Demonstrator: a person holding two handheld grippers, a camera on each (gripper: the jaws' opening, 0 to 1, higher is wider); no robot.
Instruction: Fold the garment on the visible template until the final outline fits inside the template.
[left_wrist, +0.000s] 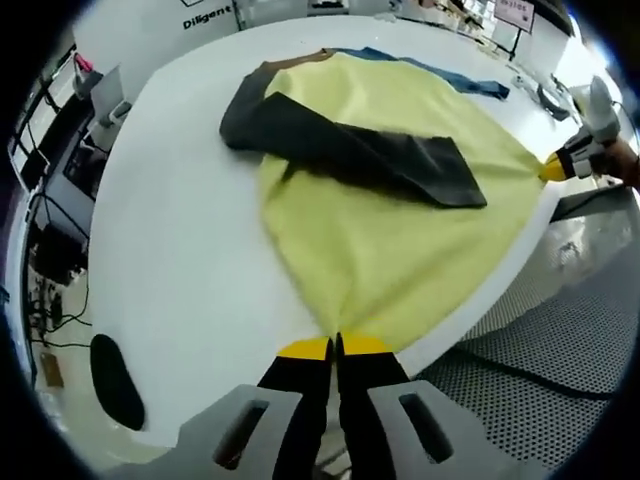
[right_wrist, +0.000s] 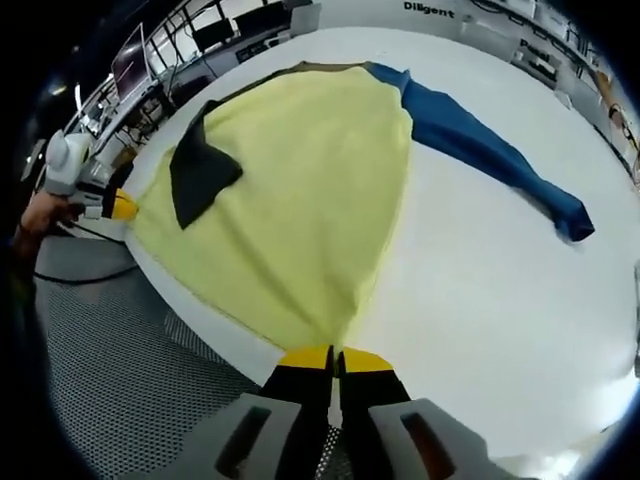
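A yellow garment (left_wrist: 390, 230) with one dark grey sleeve (left_wrist: 350, 150) folded across it and one blue sleeve (right_wrist: 490, 150) spread out lies on a white table (left_wrist: 180, 250). My left gripper (left_wrist: 335, 345) is shut on one bottom corner of the yellow hem at the table's near edge. At the far right of the left gripper view, the right gripper (left_wrist: 560, 165) pinches the other hem corner. In the right gripper view my right gripper (right_wrist: 335, 353) is shut on the hem of the garment (right_wrist: 300, 200), and the left gripper (right_wrist: 115, 205) holds the far corner.
A grey perforated mat (left_wrist: 560, 380) covers the floor beside the table. Cables (left_wrist: 60, 300), monitors and equipment stand at the left. A dark oval object (left_wrist: 115, 380) lies near the table's edge. A person's hand (right_wrist: 45, 215) holds the other gripper.
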